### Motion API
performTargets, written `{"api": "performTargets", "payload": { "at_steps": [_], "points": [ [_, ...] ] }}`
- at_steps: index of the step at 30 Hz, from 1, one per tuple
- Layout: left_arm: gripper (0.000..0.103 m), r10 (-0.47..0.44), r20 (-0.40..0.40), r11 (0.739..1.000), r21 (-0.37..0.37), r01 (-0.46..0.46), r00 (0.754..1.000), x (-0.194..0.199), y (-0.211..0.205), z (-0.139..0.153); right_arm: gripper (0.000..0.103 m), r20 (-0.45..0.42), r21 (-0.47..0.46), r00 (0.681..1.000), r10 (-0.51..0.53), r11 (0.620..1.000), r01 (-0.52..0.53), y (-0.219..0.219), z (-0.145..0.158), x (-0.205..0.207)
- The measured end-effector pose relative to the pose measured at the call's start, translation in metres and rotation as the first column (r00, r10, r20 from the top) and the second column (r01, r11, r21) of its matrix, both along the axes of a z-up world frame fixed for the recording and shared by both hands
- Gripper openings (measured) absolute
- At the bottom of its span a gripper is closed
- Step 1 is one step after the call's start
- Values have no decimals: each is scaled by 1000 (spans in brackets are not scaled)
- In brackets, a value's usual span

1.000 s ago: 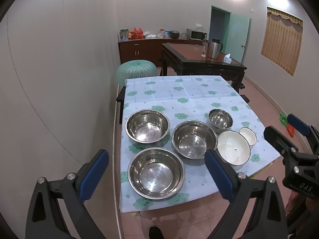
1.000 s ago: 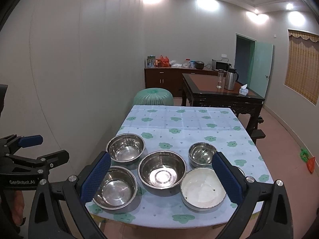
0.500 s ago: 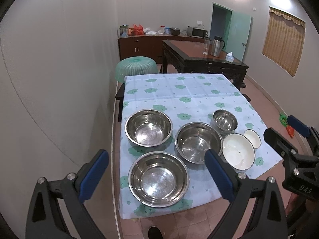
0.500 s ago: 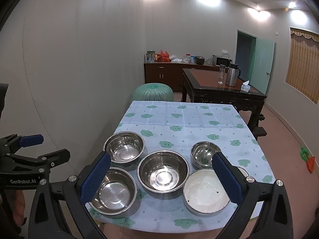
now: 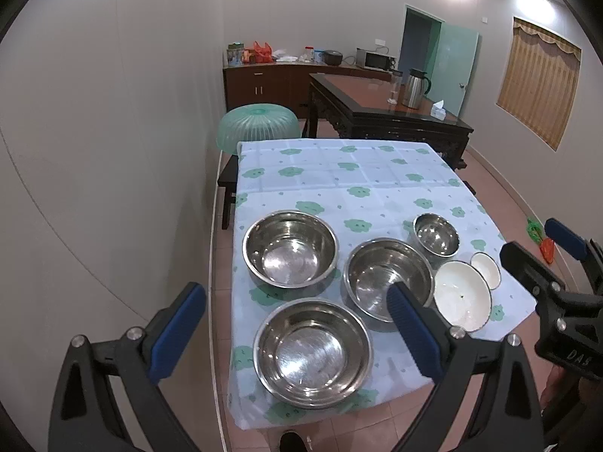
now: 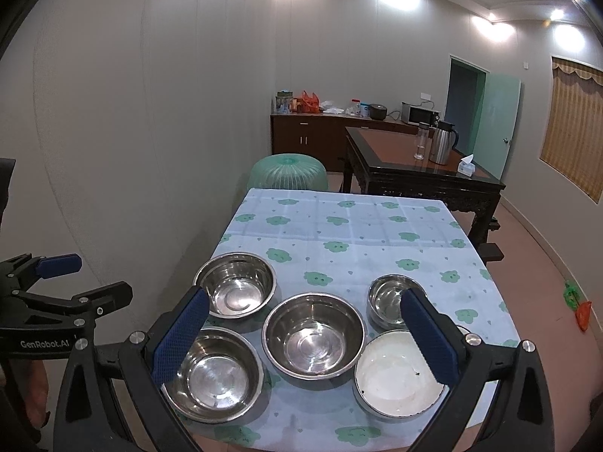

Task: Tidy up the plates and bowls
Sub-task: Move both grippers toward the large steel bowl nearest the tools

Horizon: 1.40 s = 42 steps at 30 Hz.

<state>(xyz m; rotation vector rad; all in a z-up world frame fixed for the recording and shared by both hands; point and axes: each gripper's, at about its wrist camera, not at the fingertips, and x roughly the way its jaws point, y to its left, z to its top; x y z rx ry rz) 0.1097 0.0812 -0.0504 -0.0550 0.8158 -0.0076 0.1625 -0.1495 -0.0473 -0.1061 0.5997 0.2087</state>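
Three large steel bowls stand at the near end of the table: a near-left one (image 5: 312,352) (image 6: 213,373), a far-left one (image 5: 290,248) (image 6: 235,284) and a middle one (image 5: 388,277) (image 6: 314,335). A small steel bowl (image 5: 436,234) (image 6: 392,297) is behind a white bowl (image 5: 462,295) (image 6: 399,373). A small white dish (image 5: 486,269) lies at the right. My left gripper (image 5: 297,335) is open and empty above the near edge. My right gripper (image 6: 305,335) is open and empty above the bowls.
The table has a light blue cloth with green flowers (image 5: 339,173) (image 6: 339,226). A green mesh food cover (image 5: 258,126) stands beyond its far left corner. A dark wooden table (image 5: 384,109) with a kettle stands behind. A wall runs along the left.
Both grippers have moved slightly closer to the table; the bowls sit a little lower and larger in view. Nothing on the table has moved.
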Motion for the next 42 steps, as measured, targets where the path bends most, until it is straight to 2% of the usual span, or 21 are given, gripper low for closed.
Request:
{"api": "performTargets", "payload": {
  "at_steps": [11,18,24,29,35,42],
  "points": [
    [98,23,-49,1000,-10,-23,999,25,23,-26,102,-47,-54,999,-5,999,2,28,-15,32],
    [98,94,-89,996,18,-93,992,39,34,-44,102,-102,-58,994,48,997,-54,39,-40,65],
    [98,177,-114,984,52,-172,978,56,41,-54,102,-140,-64,982,125,989,-135,48,-63,100],
    [98,219,-156,975,59,-213,963,73,42,-68,102,-164,-30,967,195,979,-203,53,-74,129],
    [98,247,-203,969,81,-235,948,90,39,-86,102,-246,1,946,209,977,-215,55,-99,166],
    [98,268,-246,963,98,-251,931,110,41,-104,102,-285,-43,932,226,968,-247,63,-120,191]
  ]
}}
